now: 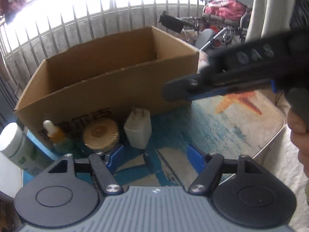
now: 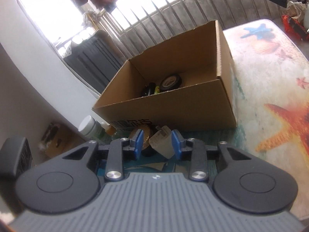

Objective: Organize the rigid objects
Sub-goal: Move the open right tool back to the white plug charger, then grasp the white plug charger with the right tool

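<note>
An open cardboard box is seen standing on a beach-print mat decorated with an orange starfish, a blue starfish and shells; its long axis is laid along the mat's far edge, in front of a concrete parapet topped by metal railings. Dark printed characters are carried low on the box's near wall, but they cannot be read. Inside the box, a roll of black tape and other small dark items are partly hidden by the near wall. A wheelchair heaped with pink cloth is visible beyond the box's right end. Along the box's near wall, towards the mat's left edge, a row of things is set: a white-lidded jar with a green label too blurred to read, a small amber bottle with a white cap, upright, a round woven coaster tipped on edge, and a white power adapter stood upright with its prongs pointing up. The left gripper is held low over the mat with its blue pads wide apart and empty. The right gripper is held with its fingers apart on either side of the adapter, not clamped.
</note>
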Demonstrator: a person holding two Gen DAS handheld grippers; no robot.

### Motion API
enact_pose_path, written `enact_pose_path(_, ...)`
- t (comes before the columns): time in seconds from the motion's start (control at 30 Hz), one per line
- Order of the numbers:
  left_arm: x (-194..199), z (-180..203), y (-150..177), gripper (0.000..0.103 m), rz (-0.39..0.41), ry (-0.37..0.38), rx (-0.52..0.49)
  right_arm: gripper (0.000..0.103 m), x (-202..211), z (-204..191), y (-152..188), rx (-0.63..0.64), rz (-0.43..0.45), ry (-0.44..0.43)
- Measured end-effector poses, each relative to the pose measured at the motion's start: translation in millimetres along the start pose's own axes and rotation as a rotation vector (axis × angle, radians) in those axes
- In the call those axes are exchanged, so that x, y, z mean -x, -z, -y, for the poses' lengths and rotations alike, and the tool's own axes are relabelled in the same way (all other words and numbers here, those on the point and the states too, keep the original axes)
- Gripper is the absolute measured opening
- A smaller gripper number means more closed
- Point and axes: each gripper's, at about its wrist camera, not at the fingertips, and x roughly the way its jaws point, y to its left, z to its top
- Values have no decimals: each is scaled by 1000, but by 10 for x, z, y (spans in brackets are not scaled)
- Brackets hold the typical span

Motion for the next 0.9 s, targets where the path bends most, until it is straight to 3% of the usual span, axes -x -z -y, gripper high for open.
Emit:
enact_pose_path(0.27,-327,-23,-2,73,-43,-69,6,30,-376,11,-98,55,-50,-13)
enact_pose_path(0.63,-488,-68,47,73,-61,-47,23,29,-743,81,-153,86,-105,-28)
enact_pose_path(0.9,-501,-100,62,75,-59,-14,51,28,-749,136,-134,65,-105,-41)
